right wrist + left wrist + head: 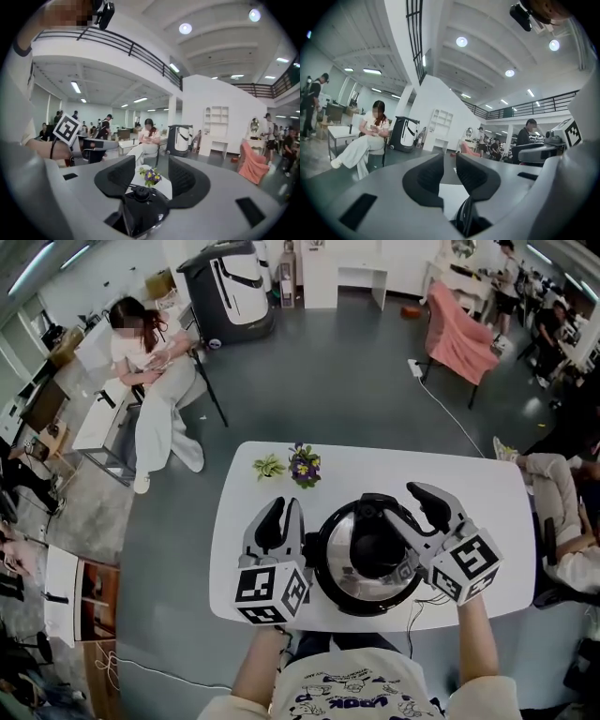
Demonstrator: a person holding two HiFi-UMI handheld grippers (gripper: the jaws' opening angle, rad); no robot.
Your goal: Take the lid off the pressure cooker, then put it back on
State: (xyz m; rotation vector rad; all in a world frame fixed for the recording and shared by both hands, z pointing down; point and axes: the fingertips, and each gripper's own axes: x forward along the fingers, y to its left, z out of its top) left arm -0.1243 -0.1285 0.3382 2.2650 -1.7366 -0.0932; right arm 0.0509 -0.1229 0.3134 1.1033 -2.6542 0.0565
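One pressure cooker (pixel 361 593) is seen at the near edge of the white table (pixel 375 470), midway along it, with its black lid (pixel 375 542) resting on top as far as the head view shows. The right gripper (pixel 394 498) is held over the lid's right side. Its jaws are spread, and the lid's knob (pixel 140 193) lies low between them, touched by neither pad. The left gripper (pixel 286 507) is held just left of the cooker, its jaws set narrowly apart with nothing pinched; only table is seen through the gap. Purple flowers (pixel 305 465) and a small green plant (pixel 268 466) stand at the table's far edge. A seated person (pixel 155 362) is found far left.
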